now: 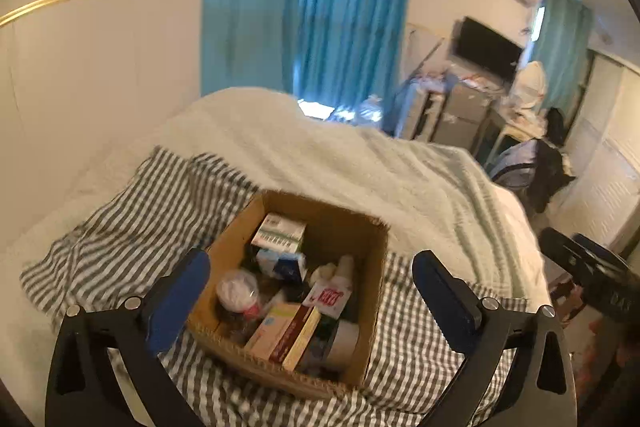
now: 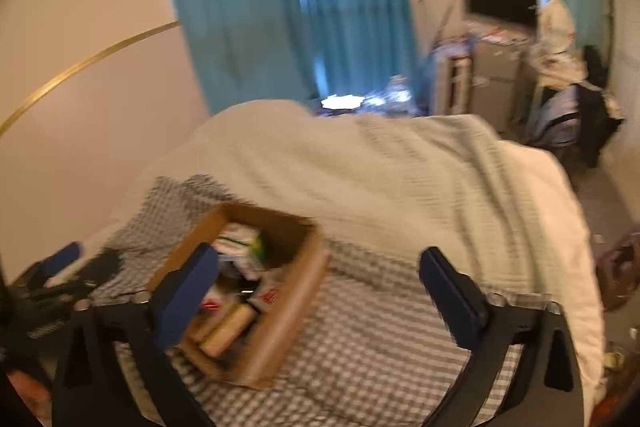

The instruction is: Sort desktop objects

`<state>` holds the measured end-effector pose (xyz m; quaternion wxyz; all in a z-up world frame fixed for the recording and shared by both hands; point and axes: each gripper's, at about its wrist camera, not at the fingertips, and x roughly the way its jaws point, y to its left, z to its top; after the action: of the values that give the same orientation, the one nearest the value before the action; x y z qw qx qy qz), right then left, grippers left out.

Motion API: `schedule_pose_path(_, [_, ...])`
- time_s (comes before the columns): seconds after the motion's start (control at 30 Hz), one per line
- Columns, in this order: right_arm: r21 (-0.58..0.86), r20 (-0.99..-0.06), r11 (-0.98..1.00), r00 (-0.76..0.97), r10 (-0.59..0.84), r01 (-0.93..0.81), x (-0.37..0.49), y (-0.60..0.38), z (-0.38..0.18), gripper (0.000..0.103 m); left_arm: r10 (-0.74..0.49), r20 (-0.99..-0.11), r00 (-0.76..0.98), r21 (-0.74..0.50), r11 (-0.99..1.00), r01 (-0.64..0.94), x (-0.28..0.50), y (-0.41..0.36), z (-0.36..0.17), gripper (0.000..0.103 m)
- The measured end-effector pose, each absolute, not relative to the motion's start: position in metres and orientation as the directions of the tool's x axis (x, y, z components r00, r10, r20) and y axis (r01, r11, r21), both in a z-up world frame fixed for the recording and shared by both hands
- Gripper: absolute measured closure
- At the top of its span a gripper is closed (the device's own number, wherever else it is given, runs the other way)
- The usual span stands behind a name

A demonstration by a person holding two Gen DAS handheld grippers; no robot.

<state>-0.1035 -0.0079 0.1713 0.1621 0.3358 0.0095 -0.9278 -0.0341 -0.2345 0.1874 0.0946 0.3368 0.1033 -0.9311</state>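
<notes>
cardboard box [image 1: 362,311] of small items sits on the bed, dead ahead between the left hand-held gripper [image 1: 311,301] fingers, jaws apart and empty; right hand-held gripper [image 2: 320,301], also apart, has it off left.

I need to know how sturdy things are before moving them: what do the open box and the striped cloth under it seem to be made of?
The box looks like plain brown corrugated cardboard, matte: its near cut edge shows a fluted layer. The striped cloth looks like soft woven fabric, likely cotton, matte grey and white; it wrinkles and drapes in folds. Exact fibre cannot be told.
</notes>
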Motion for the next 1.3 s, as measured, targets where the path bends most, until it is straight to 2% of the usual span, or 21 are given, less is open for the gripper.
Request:
schedule_pose_path(0.17, [-0.012,-0.725,-0.966,-0.667,-0.17,0.259,-0.099,0.012,0.133,0.0,-0.147,-0.708,-0.691,-0.069,-0.959,0.274,-0.034,-0.223,0.164,0.0])
schedule_pose_path(0.37, [0.182,-0.804,-0.968,-0.541,-0.246,0.171,-0.093,0.049,0.07,0.0,-0.208,-0.686,-0.697,0.035,-0.967,0.254,-0.023,-0.207,0.157,0.0])
schedule_pose_path(0.5, [0.166,-0.786,-0.976,-0.578,-0.219,0.144,-0.09,0.058,0.074,0.0,-0.182,-0.709,-0.681,0.007,-0.968,0.252,-0.025,-0.201,0.147,0.0])
schedule_pose_path(0.67, [0.225,-0.762,-0.967,-0.596,-0.253,0.123,-0.092,0.058,0.083,0.0,-0.177,-0.755,-0.631,0.028,-0.971,0.239,-0.031,-0.188,0.128,0.0])
schedule_pose_path(0.83, [0.203,-0.782,-0.97,-0.574,-0.243,0.134,-0.092,0.048,0.074,0.0,-0.15,-0.743,-0.653,0.003,-0.975,0.221,-0.03,-0.177,0.13,0.0])
schedule_pose_path(1.0, [0.212,-0.778,-0.966,-0.573,-0.258,0.146,-0.089,0.044,0.074,0.001,-0.176,-0.714,-0.678,0.042,-0.977,0.209,-0.028,-0.165,0.133,0.0])
schedule_pose_path(1.3, [0.209,-0.785,-0.968,-0.567,-0.251,0.139,-0.088,0.047,0.073,0.001,-0.188,-0.717,-0.671,0.075,-0.978,0.193,-0.027,-0.155,0.133,0.0])
